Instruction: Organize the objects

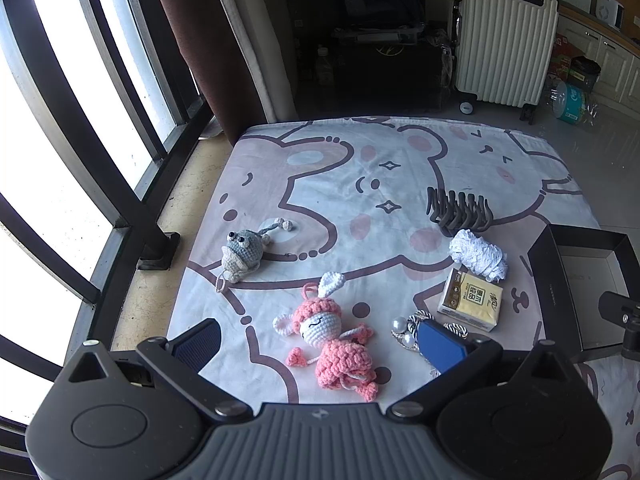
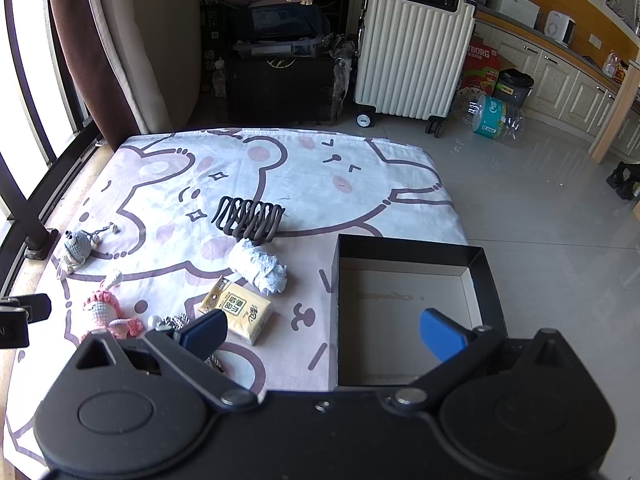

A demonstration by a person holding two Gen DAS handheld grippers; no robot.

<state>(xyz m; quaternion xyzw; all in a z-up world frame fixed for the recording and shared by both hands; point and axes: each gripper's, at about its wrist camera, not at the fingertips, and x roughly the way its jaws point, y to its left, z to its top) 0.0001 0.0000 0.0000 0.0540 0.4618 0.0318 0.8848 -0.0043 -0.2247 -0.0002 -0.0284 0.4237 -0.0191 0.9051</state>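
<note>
a: both tools spread wide, nothing pinched. left gripper [image 1: 320, 344] hanging over the pink crochet doll [image 1: 332, 336], which lies right between its fingers and just ahead

b: long axis?

a: running from the tool's near right to its far left, white ear pointing away. so a grip across the body, not along it

b: and the right gripper [image 2: 322, 330]?

a: over the near left edge of the black box [image 2: 416, 248], left pad above the cloth, right pad above the box floor. box looks bare inside

b: other things to sort?

a: ahead and left of the right tool: tissue pack [image 2: 238, 312], just beyond it a white lace roll [image 2: 258, 266], beyond that a dark hair claw [image 2: 248, 220]. pearl trinket with twisted cord [image 1: 412, 326] under the left tool's right pad. grey crochet fish [image 1: 240, 254] ahead and left of the left tool, well apart from the box

b: nearer arm for the doll?

a: left, plainly. then a carry to its right, toward the box

b: surface?

a: soft sheet printed with cartoon bears [image 1: 360, 184], probably some give under a press. windows with dark bars off to the left, white suitcase [image 2: 412, 48] and tiled floor beyond
</note>
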